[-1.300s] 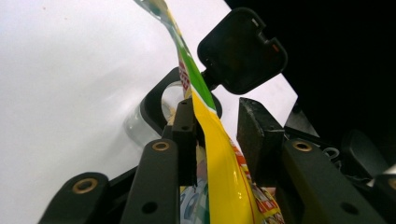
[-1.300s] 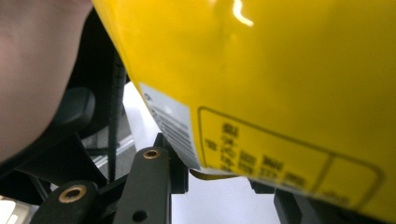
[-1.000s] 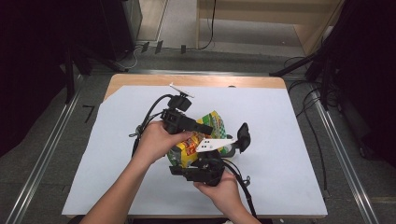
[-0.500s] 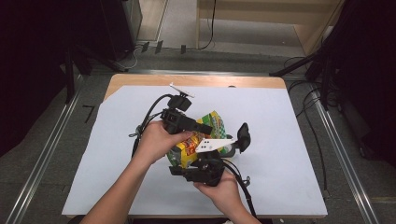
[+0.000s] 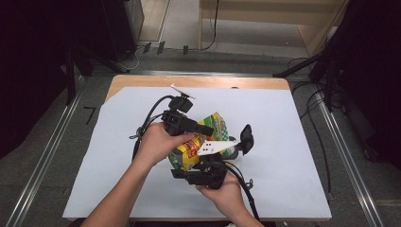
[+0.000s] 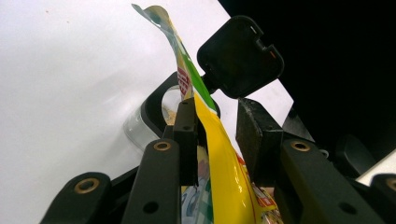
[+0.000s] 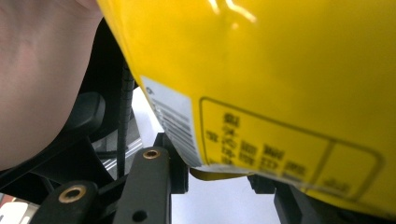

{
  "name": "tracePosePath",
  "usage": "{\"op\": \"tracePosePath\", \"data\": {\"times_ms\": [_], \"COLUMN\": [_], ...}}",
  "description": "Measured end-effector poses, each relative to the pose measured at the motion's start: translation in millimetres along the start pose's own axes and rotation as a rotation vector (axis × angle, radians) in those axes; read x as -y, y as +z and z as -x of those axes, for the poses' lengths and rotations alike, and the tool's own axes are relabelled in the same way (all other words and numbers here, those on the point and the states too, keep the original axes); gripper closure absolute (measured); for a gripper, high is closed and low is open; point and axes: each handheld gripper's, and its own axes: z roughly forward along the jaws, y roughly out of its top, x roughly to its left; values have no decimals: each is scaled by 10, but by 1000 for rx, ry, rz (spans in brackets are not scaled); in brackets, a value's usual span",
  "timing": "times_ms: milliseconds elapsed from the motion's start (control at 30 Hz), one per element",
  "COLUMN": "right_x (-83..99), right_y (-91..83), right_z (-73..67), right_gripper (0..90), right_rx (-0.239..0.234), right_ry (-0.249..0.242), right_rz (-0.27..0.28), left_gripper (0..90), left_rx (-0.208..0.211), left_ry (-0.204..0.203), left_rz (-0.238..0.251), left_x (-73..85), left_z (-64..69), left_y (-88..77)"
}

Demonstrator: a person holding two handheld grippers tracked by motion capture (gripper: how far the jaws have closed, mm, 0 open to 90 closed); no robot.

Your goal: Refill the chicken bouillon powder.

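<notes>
The glossy yellow-green snack bag (image 6: 212,140) runs lengthwise away from the left tool (image 6: 217,126), between its closing jaws; the right tool (image 7: 224,179) grips its bottom edge.

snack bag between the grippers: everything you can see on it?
The snack bag is a glossy yellow and green foil-like pouch with red print; its back carries a barcode and a boxed text panel. It is held above the white table cover, over a clear container with a black flip lid. The left gripper has been closing its jaws around the upper edge; the right gripper holds its lower end.
</notes>
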Motion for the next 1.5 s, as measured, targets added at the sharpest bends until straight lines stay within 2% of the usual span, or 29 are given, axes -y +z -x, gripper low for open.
{"op": "tracePosePath", "data": {"times_ms": [167,300,367,600,833,1000,1100,1200,1500], "right_x": [-31,-24,-18,32,37,32,34,34,33], "right_y": [13,32,35,39,43,46,63,65,75], "right_z": [-24,-35,-39,-33,-44,-67,-93,-86,-96], "right_gripper": [674,674,675,681,679,656,614,646,650], "right_rx": [-4,-13,-13,-19,-23,-12,12,22,43], "right_ry": [-13,-17,-19,-14,-10,-48,-83,-94,-143], "right_rz": [4,2,2,0,8,3,-12,-22,-38], "left_gripper": [709,741,767,837,861,862,862,861,860], "left_rx": [-12,-18,-39,-66,-81,-86,-90,-88,-85], "left_ry": [4,0,10,17,18,9,9,5,0], "left_rz": [18,18,16,9,12,14,10,9,8], "left_x": [13,20,30,38,40,38,37,36,31], "left_z": [8,-9,3,8,13,17,17,13,17], "left_y": [-53,-76,-75,-76,-92,-89,-77,-76,-67]}}
